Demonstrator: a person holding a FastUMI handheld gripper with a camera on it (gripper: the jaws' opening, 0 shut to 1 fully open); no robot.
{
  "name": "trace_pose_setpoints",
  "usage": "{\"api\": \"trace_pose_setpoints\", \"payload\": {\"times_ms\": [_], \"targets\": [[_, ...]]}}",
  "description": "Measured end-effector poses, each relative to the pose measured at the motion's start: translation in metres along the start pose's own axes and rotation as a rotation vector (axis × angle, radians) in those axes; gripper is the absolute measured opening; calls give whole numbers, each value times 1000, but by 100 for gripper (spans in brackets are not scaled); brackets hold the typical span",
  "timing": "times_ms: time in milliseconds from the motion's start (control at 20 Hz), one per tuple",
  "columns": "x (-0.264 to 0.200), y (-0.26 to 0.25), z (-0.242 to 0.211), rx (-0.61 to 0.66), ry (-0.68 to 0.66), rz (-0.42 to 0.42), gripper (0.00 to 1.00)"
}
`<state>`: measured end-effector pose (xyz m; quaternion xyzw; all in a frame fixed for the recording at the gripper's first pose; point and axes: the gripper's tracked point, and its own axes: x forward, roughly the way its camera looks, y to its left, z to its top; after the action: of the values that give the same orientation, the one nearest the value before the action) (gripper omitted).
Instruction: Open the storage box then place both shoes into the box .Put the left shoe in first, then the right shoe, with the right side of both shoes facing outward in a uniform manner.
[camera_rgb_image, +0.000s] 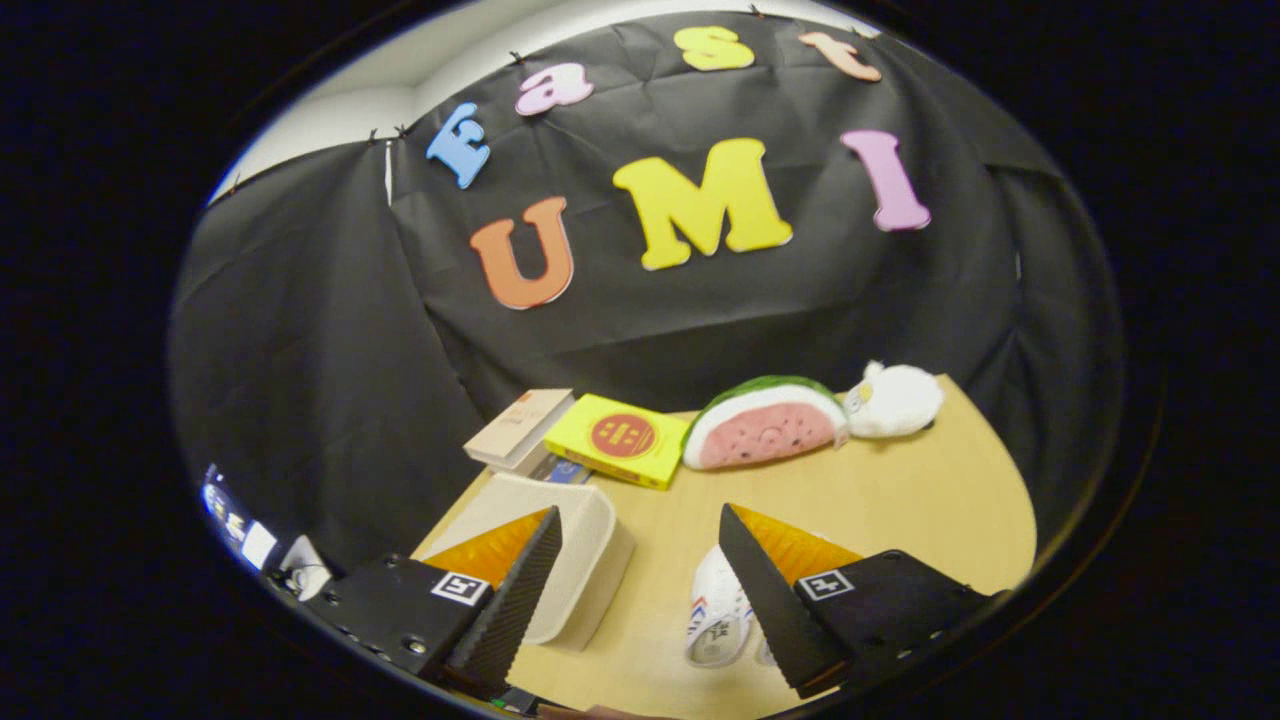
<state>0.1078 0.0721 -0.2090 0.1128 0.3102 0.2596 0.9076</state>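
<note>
White plastic storage box (585, 560) with rounded corners sits on the pale wood counter (900, 500), lid still on, right behind the left finger of the hand-held gripper (640, 590), partly hidden by it. White low sneaker with red and blue side marks (718, 615) lies on the counter just ahead of and partly under the right finger; a sliver of something white beside it may be the second shoe, cannot tell. Hand-held gripper released, fingers spread wide, nothing between them, hovering above the counter, touching neither box nor shoe as far as visible. Box looks light, stiff, smooth, probably a bit slippery; best guess is to hook or pinch the lid at its front rim, though the opening style isn't clear. Shoe looks light, soft upper, firmer sole; pinch at the heel collar or across the upper, should give a little but not slip much. Further out: tan closed book (520, 427) stacked on another, flat yellow box with red round emblem (617, 439) next to it, watermelon-slice plush (765, 425) and white plush animal (893, 400) touching it, all near the back edge. Print on the book and the yellow box too small to read; shoe marks not legible as a brand.
</note>
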Motion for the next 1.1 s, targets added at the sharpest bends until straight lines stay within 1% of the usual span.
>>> {"api": "trace_pose_setpoints", "payload": {"times_ms": [150, 300, 400, 600, 700, 800, 900, 1000, 1100], "targets": [[37, 3, -20, 86, 124, 131, 96], [68, 15, -39, 186, 248, 307, 96], [86, 18, -57, 236, 346, 398, 94], [113, 23, -81, 347, 470, 523, 93], [123, 27, -90, 388, 512, 591, 93], [133, 31, -94, 452, 556, 679, 93], [144, 29, -103, 498, 596, 713, 93], [147, 31, -106, 558, 636, 749, 93], [137, 36, -104, 614, 663, 833, 93]]}}
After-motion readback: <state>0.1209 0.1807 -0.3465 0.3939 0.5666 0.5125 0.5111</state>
